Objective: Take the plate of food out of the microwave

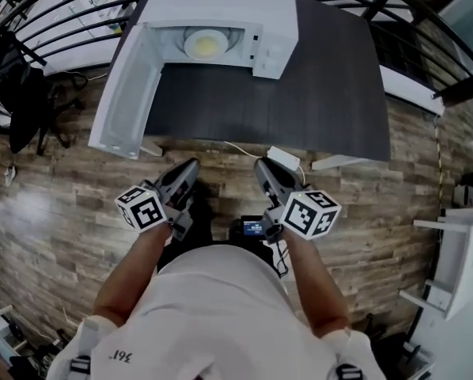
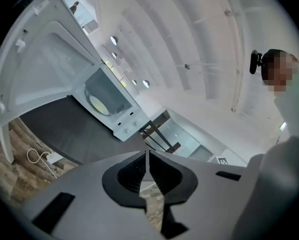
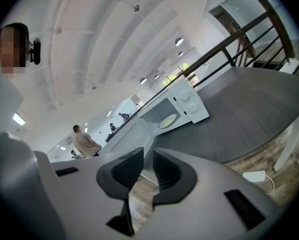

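Dark tabletop [image 1: 323, 93] carries the open microwave [image 1: 221, 2], plate of food [image 1: 206, 46] inside. Well short of the microwave, we note the left gripper [image 1: 191, 167] with fingers pressed together and the right gripper [image 1: 262, 166] with fingers slightly spread, empty.

The head view looks steeply down, while both gripper views face the same distant microwave [image 1: 221, 10].

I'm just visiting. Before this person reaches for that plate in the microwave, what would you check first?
1. Door of the microwave open: ok, swung wide.
2. Plate of food in sight inside: ok.
3. Left claw free: ok, jaws together on nothing.
4. Right claw free: ok, jaws slightly apart, nothing between.
5. Claws within reach of the plate: not ok, both hang over the floor, short of the table.
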### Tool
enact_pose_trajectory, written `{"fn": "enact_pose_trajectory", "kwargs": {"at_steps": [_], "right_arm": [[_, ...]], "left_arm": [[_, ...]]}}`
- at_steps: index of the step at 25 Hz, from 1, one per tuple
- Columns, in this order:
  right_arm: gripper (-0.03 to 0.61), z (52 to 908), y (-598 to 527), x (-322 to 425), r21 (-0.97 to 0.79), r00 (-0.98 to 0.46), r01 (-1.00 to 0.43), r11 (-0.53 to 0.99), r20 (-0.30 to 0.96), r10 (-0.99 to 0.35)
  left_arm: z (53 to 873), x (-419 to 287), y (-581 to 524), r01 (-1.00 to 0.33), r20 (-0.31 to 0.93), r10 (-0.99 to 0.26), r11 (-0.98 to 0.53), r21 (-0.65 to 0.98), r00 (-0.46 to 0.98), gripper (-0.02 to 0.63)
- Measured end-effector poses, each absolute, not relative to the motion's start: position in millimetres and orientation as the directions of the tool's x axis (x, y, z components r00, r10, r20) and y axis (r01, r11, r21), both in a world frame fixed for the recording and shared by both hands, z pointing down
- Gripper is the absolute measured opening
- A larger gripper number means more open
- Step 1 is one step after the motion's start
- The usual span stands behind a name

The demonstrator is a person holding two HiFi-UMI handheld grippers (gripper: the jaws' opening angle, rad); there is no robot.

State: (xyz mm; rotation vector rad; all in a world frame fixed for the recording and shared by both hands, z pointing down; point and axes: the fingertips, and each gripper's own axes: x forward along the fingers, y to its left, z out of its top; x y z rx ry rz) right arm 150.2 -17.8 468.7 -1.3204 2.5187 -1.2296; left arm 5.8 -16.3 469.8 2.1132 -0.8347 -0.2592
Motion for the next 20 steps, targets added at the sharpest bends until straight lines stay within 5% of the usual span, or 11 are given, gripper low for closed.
{"fn": "enact_pose_trajectory", "kwargs": {"at_steps": [8,20], "right_arm": [[0.058,487,-111,98,-0.649,-0.57,-0.72,0.248,0.347,-0.745],[0.058,508,-185,98,-0.608,-0.482,-0.781,0.143,0.441,-0.757]], "left_arm": [[479,-7,-113,-0.407,0.108,-0.544,-0.466,0.785,0.832,0.008],[508,-16,-184,-0.46,0.186,-0.583,-0.365,0.809,0.791,0.008]]}}
